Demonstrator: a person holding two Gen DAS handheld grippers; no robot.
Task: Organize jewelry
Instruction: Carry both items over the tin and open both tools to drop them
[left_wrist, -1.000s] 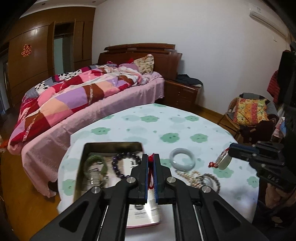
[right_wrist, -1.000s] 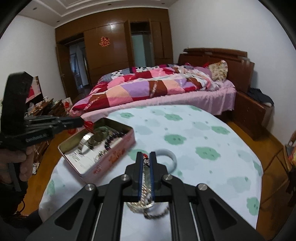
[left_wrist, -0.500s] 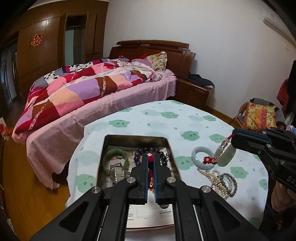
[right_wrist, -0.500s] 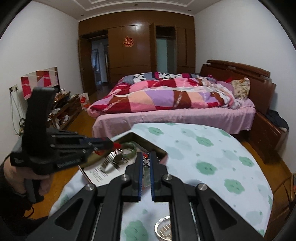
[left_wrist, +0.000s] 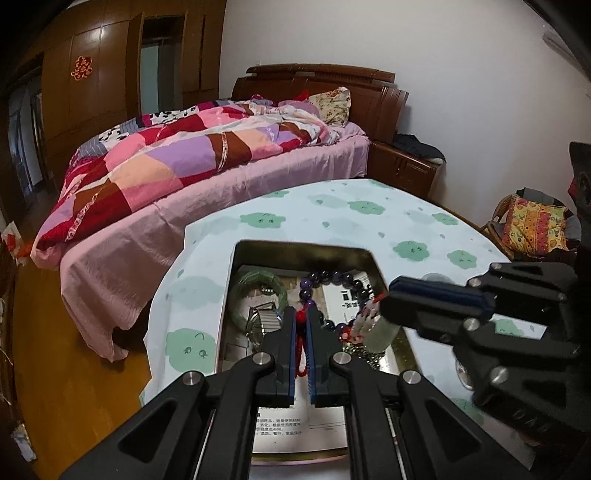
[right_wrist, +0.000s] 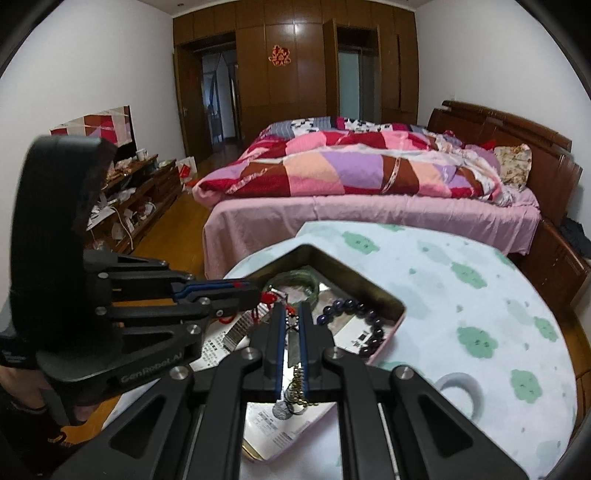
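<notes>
An open metal tin (left_wrist: 362, 254) (right_wrist: 373, 291) sits on the round table with a green bangle (left_wrist: 243, 280) (right_wrist: 295, 277), a dark bead bracelet (left_wrist: 332, 277) (right_wrist: 369, 317) and a metal watch band (left_wrist: 266, 317) inside. My left gripper (left_wrist: 302, 317) (right_wrist: 255, 291) is shut on a red cord (left_wrist: 301, 314). My right gripper (right_wrist: 291, 321) (left_wrist: 386, 297) is shut on the other end of the same necklace, whose pale jade pendant (left_wrist: 382, 330) and beads hang over the tin. A chain (right_wrist: 299, 387) dangles below the right fingers.
A pale bangle (right_wrist: 460, 387) lies on the flowered tablecloth (right_wrist: 480, 295) right of the tin. A bed with a patchwork quilt (left_wrist: 184, 155) stands beyond the table. A chair with a cushion (left_wrist: 535, 229) is at the right.
Both grippers have moved over the tin, carrying the pendant necklace from the right side of the table to above the tin's inside.
</notes>
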